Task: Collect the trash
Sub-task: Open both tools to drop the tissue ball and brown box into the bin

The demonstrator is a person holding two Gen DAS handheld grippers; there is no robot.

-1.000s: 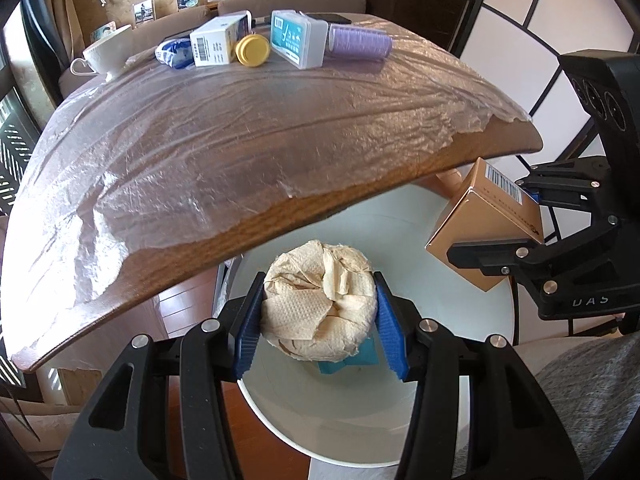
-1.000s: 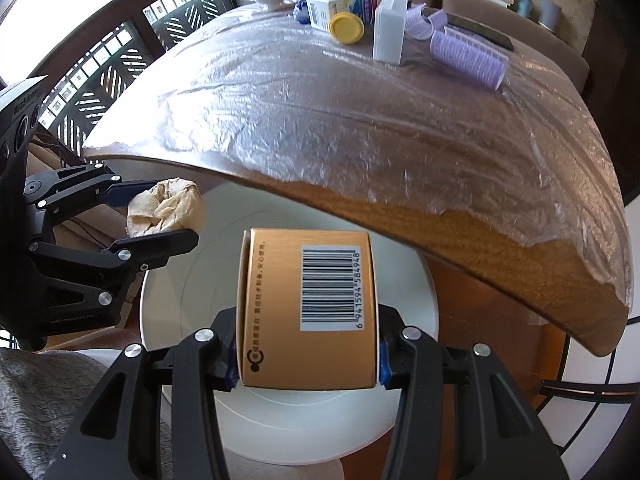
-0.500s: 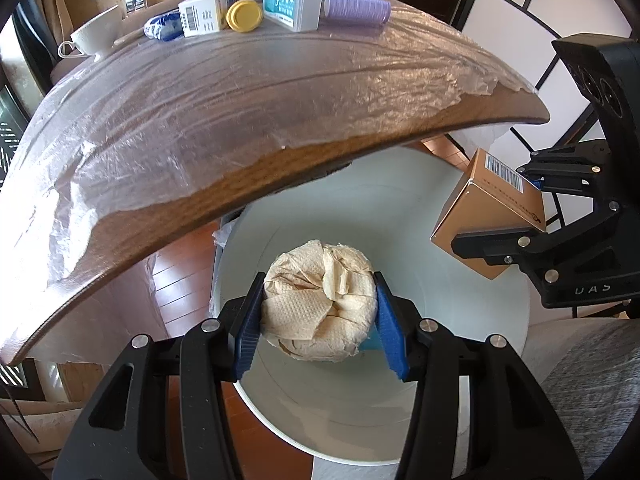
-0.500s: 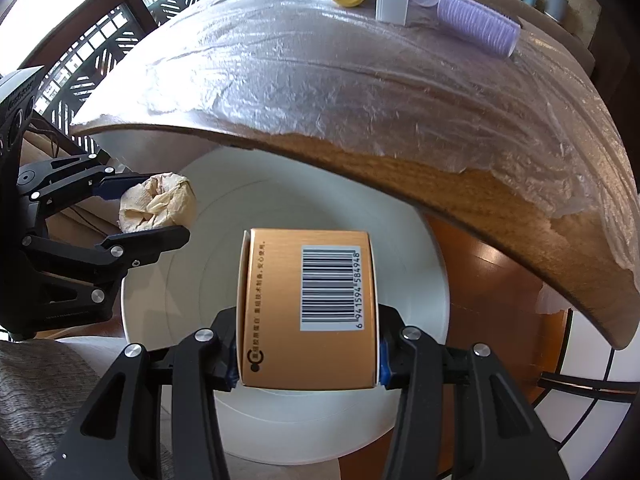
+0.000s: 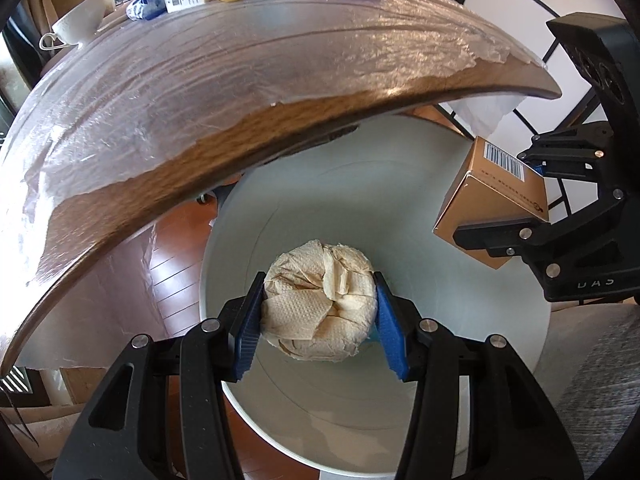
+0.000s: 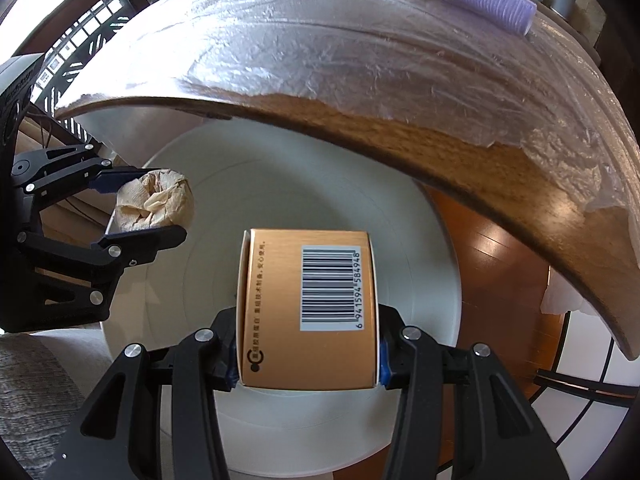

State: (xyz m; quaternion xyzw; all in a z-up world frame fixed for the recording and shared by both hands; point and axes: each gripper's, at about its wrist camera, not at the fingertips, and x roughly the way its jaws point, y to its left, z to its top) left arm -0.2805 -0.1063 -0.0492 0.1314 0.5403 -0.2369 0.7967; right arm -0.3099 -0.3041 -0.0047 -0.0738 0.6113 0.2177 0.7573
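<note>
Taking the round white plastic bin (image 5: pixel 400 208) under the wooden table's edge as the mark: over its left side, the left gripper (image 5: pixel 318 322) has its blue pads pressed against a crumpled beige paper-towel wad (image 5: pixel 318 316), jaws partly apart around it. Over the bin's right side, the right gripper (image 6: pixel 306 356) clamps a golden-brown cardboard box with a barcode (image 6: pixel 306 308). Both point steeply down into the opening, probably so each piece drops inside on release.
</note>
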